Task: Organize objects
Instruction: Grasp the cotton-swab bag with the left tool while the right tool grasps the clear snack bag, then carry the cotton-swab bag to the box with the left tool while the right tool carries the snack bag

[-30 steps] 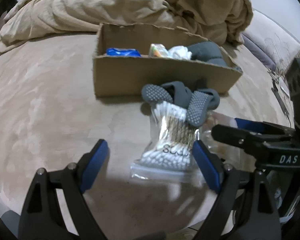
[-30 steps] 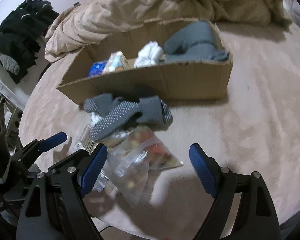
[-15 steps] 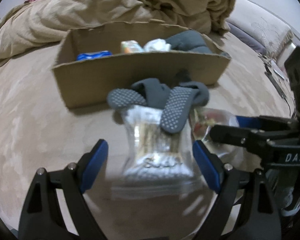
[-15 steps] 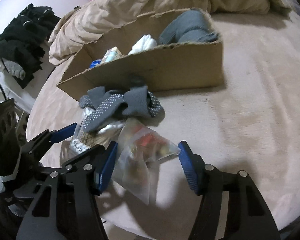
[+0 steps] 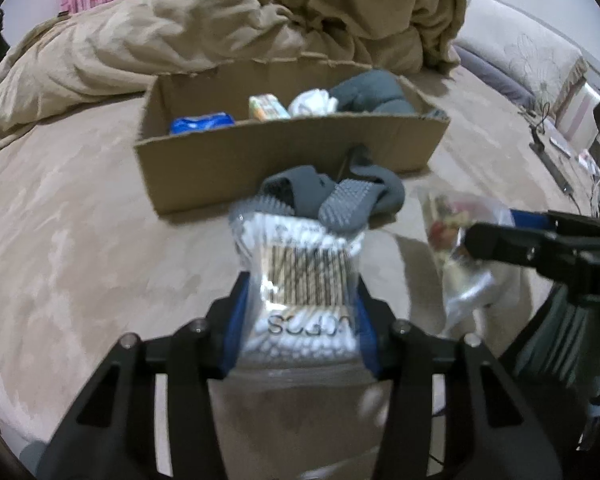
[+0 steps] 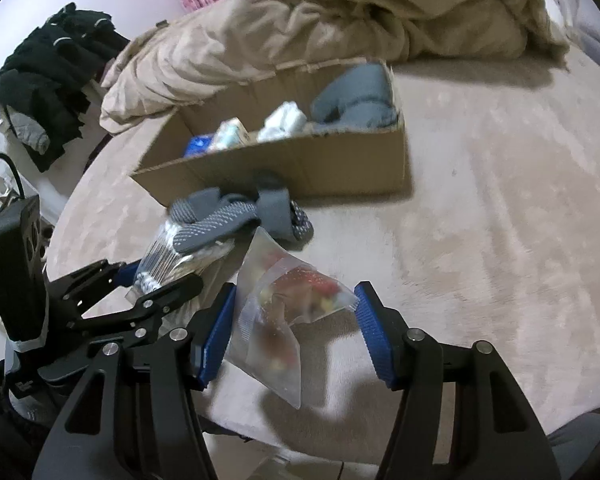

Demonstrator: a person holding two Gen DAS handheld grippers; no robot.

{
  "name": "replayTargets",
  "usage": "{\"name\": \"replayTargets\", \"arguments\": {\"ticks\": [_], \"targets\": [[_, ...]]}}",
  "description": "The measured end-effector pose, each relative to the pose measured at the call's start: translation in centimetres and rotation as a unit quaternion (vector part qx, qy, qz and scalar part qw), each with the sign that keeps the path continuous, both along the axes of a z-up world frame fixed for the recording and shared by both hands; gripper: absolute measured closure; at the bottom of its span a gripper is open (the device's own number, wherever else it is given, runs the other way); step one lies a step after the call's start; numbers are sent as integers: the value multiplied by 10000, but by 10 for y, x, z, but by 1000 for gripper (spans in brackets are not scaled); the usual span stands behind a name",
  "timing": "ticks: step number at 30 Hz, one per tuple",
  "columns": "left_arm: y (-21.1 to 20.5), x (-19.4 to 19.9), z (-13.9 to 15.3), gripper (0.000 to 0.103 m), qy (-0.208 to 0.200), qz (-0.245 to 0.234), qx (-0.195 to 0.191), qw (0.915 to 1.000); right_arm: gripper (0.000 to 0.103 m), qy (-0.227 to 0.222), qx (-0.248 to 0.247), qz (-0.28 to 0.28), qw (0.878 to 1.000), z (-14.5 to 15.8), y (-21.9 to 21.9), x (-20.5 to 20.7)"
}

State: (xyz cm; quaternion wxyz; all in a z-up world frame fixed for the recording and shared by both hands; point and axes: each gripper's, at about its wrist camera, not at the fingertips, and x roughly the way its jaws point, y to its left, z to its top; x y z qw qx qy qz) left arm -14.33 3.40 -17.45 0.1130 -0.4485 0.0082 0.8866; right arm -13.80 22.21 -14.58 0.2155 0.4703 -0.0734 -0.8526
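Swabs bag point(image 5: 300, 280), lengthwise toward cardboard box point(image 5: 284, 152), seems clamped by left gripper point(image 5: 300, 332); right gripper point(image 6: 296, 320) gapes around snack bag point(image 6: 288, 304).

Dim indoor light; motion blur throughout — fisheye bending, dark vignetted corners.

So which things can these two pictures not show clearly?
- Left wrist view: the print on the cotton swab bag is blurred, and the left gripper covers its lower sides.
- Both views: the front wall of the cardboard box hides the box floor.
- Right wrist view: the contents of the small plastic bag are blurred.
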Motion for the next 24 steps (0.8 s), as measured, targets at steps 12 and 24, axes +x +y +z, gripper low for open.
{"name": "replayTargets", "arguments": {"ticks": [12,24], "targets": [[-24,36,69,55,477,228,321,9981,40,620,-108,113,9980,61,-7,15],[-48,31,141,55,1051,614,345,9920,40,1261,-256,158,9916,121,-5,16]]}}
